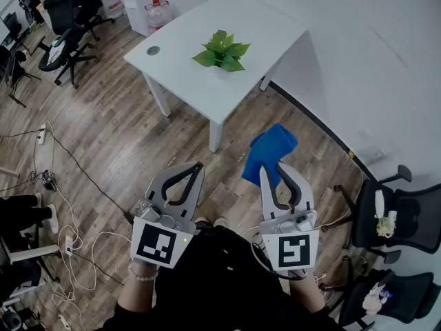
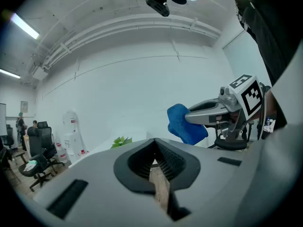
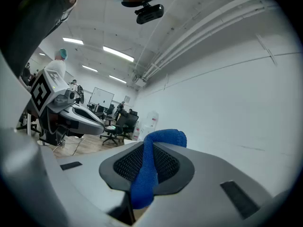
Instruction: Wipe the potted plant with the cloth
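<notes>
The right hand-held gripper (image 1: 271, 168) clamped the blue cloth (image 1: 270, 150); the left hand-held gripper (image 1: 198, 165) was closed on nothing; the potted plant (image 1: 222, 52) stood far off on the table (image 1: 180, 59), where a hard, unsteadied wipe might topple it.

Grey left tool (image 1: 198, 167), right tool (image 1: 273, 168); black top (image 1: 220, 281) (beaded bracelet (image 1: 141, 276)).

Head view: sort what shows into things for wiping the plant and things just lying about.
For the job:
- blue cloth, clamped in the right gripper
- potted plant on the white table
- left gripper, shut and empty

Lying about:
- office chairs
- floor cables
- water jug
</notes>
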Motion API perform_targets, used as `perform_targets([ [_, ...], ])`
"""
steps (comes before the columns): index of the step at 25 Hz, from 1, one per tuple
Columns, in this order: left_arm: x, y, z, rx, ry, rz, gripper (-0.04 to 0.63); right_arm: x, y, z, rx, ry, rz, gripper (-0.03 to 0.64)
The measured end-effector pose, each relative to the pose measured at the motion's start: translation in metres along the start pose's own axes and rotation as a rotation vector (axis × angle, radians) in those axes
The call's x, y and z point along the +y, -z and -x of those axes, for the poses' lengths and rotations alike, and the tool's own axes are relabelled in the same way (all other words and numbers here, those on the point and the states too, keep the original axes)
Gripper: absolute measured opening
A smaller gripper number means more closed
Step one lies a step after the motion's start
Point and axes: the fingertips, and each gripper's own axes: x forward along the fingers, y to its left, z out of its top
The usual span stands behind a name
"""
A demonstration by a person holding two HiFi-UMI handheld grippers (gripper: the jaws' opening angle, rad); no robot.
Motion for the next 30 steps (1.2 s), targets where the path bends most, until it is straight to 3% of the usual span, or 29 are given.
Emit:
perform_targets([
  [30,0.030,0.011,0.014,-0.011,0.019,0.003,0.014,0.017,0.002,-0.012,0.061,0.049,-0.035,0.083],
])
